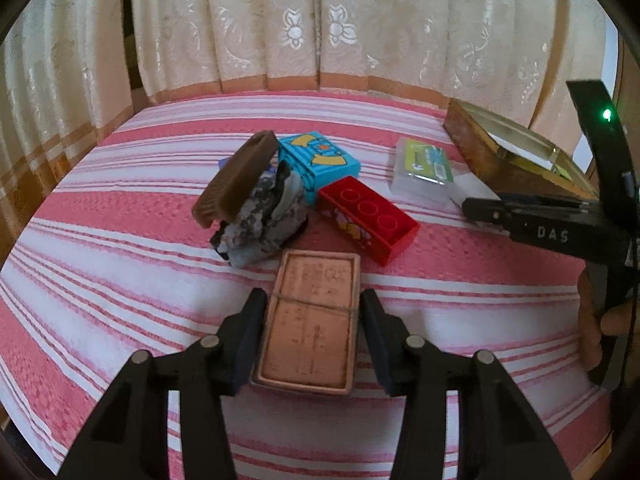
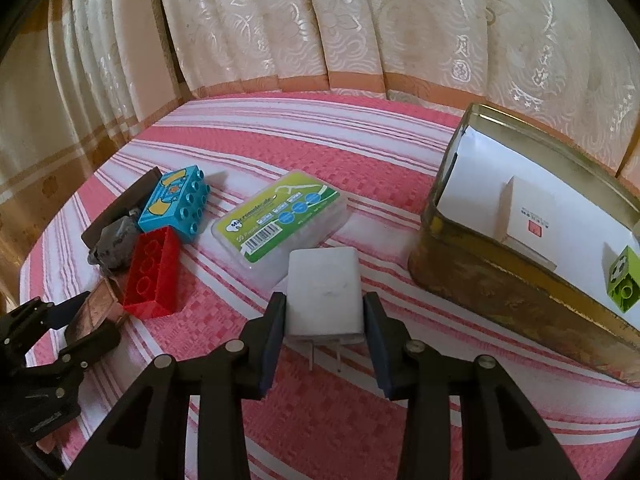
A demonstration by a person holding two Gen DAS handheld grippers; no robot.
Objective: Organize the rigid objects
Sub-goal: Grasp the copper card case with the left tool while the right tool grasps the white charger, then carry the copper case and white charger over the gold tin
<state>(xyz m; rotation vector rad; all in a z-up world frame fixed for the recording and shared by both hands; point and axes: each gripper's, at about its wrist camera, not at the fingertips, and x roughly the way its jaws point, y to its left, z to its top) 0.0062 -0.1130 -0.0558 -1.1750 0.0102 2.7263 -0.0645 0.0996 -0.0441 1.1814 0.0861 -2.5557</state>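
Two items already sit in my tin. My right hand-held gripper clamps a white charger; my left hand-held gripper brackets a pink box, contact unclear. Bricks, a case and others wait on the striped bed.

The bed is covered with a pink and white striped spread, and its far edge meets a cream curtain. Toward the left edge lie a grey stone with a brown bar tilted on top, a turquoise brick just behind, and a red brick touching it. A reddish flat box bound with a band lies nearer the near edge. Mid-bed sit a clear case with a green label and a white charger. A worn metal tin stands at the right edge.
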